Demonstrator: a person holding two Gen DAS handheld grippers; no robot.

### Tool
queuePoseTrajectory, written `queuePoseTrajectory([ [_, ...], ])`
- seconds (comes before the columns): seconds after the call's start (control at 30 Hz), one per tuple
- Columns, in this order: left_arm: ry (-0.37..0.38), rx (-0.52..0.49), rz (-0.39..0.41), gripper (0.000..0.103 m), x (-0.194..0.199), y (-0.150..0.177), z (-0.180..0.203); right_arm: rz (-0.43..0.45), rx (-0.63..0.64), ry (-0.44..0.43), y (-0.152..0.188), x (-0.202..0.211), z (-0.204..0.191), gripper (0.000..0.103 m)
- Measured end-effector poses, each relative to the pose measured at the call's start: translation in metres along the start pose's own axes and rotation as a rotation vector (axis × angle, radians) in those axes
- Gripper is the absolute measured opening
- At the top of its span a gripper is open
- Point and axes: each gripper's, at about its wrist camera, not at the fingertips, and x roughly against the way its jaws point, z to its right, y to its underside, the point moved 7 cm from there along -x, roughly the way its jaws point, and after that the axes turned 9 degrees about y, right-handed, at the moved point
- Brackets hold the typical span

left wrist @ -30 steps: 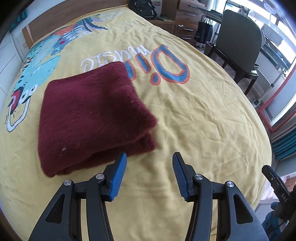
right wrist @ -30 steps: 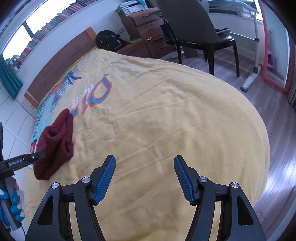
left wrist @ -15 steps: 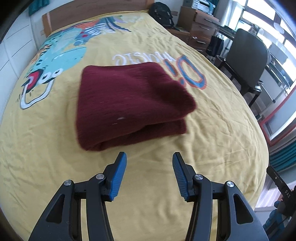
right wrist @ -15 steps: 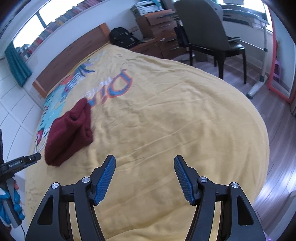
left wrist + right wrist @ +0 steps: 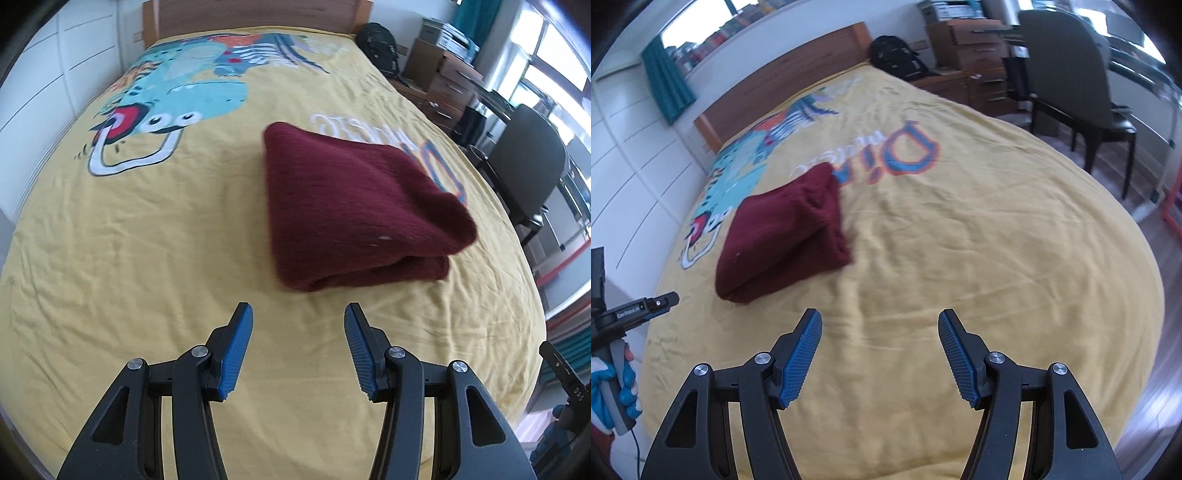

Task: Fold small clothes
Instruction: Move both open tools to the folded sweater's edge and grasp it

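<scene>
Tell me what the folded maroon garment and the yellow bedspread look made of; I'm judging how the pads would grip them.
Maroon garment: apparently a thick, fuzzy knit, perhaps wool or acrylic; fine ribs and a soft, matte nap show. Yellow bedspread: seemingly thin woven cotton-like cloth, matte, with fine creases and a flat printed cartoon. Exact fibres can't be told.

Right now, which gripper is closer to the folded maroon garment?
Left. The left gripper hangs just short of the garment's near edge; the right gripper is farther off to its right.
</scene>
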Motion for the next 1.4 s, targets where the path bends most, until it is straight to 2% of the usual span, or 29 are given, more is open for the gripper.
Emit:
queuePoseTrajectory([
  [0.37, 0.007, 0.068, 0.026, 0.046, 0.002, -0.021, -0.044, -0.004, 0.166, -0.108, -0.044, -0.031, -0.086, 0.067],
  [0.53, 0.035, 0.039, 0.023, 0.046, -0.014, -0.045, -0.036, 0.002, 0.208, -0.174, -0.076, -0.055, -0.122, 0.067],
  [0.73, 0.068, -0.023, 0.009, 0.046, -0.048, -0.074, -0.011, -0.008, 0.242, -0.210, -0.104, -0.099, -0.152, 0.067],
  [0.93, 0.072, -0.078, -0.011, 0.046, -0.091, -0.094, 0.000, -0.029, 0.234, -0.219, -0.121, -0.148, -0.157, 0.067],
  [1.1, 0.078, -0.094, -0.040, 0.046, -0.126, -0.091, -0.002, -0.076, 0.219, -0.215, -0.115, -0.184, -0.143, 0.067],
  [1.23, 0.100, -0.114, -0.046, 0.047, -0.133, -0.080, 0.004, -0.092, 0.224, -0.204, -0.098, -0.195, -0.128, 0.068],
  [1.4, 0.112, -0.138, -0.049, 0.048, -0.128, -0.062, 0.013, -0.097, 0.225, -0.206, -0.077, -0.189, -0.118, 0.068],
])
